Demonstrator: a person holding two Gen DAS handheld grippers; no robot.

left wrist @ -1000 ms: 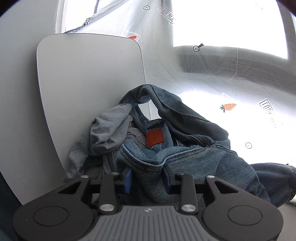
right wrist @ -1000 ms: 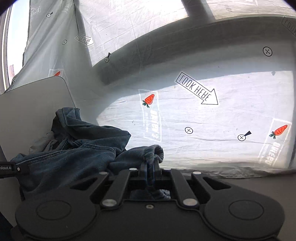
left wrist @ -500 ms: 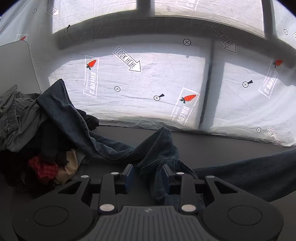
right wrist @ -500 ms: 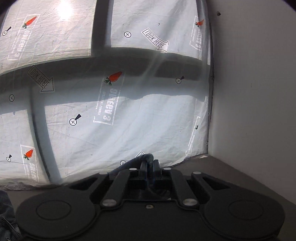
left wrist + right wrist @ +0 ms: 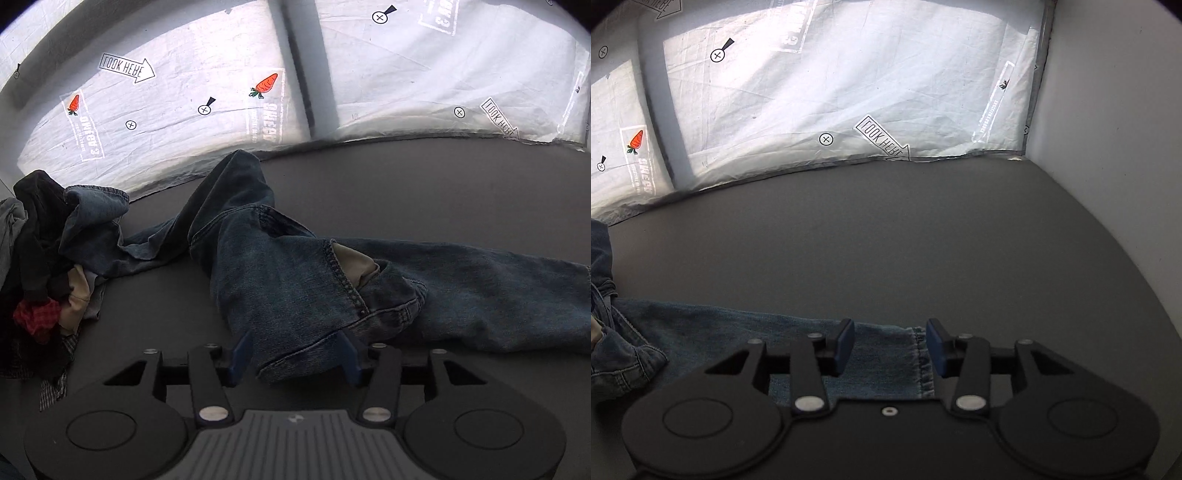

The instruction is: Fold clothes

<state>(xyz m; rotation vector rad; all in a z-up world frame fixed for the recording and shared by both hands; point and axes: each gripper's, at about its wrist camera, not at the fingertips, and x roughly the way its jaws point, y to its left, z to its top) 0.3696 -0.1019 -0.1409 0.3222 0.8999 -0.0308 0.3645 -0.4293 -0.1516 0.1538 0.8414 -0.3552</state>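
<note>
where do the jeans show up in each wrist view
Left wrist view: the jeans sprawl across the middle, from the clothes pile at left to the right edge, one end between the left gripper fingers.
Right wrist view: a jeans leg runs along the lower left, its hem between the right gripper fingers.
Shared landmark: the printed white sheet with carrots and arrows behind the grey table.

jeans point(image 5: 295, 280): blue denim | table point(image 5: 886, 240): dark grey | cloth point(image 5: 37, 317): red check

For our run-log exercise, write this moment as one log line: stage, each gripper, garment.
stage: laying out | left gripper: jaws opening, waistband between | right gripper: jaws opening, leg hem between | jeans: spread on table
</note>
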